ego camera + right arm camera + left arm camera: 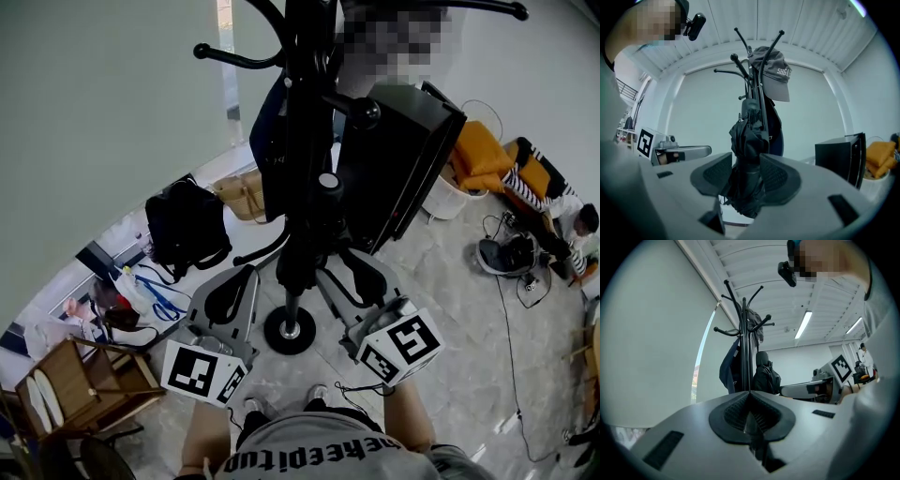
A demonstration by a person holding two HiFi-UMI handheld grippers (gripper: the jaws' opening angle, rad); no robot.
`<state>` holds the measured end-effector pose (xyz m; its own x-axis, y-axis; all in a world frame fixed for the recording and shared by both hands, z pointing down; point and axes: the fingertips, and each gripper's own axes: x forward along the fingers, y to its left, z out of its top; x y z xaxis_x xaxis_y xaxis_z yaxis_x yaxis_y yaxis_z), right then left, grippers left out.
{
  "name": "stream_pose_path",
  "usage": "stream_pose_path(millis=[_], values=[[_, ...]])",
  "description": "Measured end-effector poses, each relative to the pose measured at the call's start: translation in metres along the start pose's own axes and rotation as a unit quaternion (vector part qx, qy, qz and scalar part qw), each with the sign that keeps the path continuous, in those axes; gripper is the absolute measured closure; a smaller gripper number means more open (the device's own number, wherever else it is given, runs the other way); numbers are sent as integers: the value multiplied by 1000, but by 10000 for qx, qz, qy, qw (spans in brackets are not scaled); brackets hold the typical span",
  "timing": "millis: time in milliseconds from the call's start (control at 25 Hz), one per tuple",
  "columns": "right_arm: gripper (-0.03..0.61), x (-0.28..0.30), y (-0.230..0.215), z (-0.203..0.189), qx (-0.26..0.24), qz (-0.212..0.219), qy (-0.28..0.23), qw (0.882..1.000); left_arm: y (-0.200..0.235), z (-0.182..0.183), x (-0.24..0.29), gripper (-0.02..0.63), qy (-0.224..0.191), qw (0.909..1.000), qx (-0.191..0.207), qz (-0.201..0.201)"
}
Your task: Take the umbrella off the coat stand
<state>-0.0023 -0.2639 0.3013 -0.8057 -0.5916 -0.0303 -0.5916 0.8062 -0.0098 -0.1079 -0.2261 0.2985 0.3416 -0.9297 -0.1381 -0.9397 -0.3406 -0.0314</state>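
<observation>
Black backpack [186, 228] on floor against wall, tan handbag [242, 194] just beside. Wooden rack [89, 380] at lower left. Black box [405, 155] upright, white bin [446, 197] and orange cushions [480, 152] behind. Seated person [574, 228] far right, cables [511, 328] trailing across tiled floor [469, 309]. Grey cap [777, 74] hanging high, navy jacket [727, 371] lower.

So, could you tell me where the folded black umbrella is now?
In the right gripper view, the folded black umbrella hangs against the black coat stand, below the grey cap, between the parted pads of the right tongs.
</observation>
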Motion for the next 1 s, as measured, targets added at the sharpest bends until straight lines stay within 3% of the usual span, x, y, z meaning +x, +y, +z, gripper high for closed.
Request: stream_pose_path(millis=[1000], values=[[299,6,-19,-5,132,880,-79,9960,-11,-7,8,597,127,9969,155,766]])
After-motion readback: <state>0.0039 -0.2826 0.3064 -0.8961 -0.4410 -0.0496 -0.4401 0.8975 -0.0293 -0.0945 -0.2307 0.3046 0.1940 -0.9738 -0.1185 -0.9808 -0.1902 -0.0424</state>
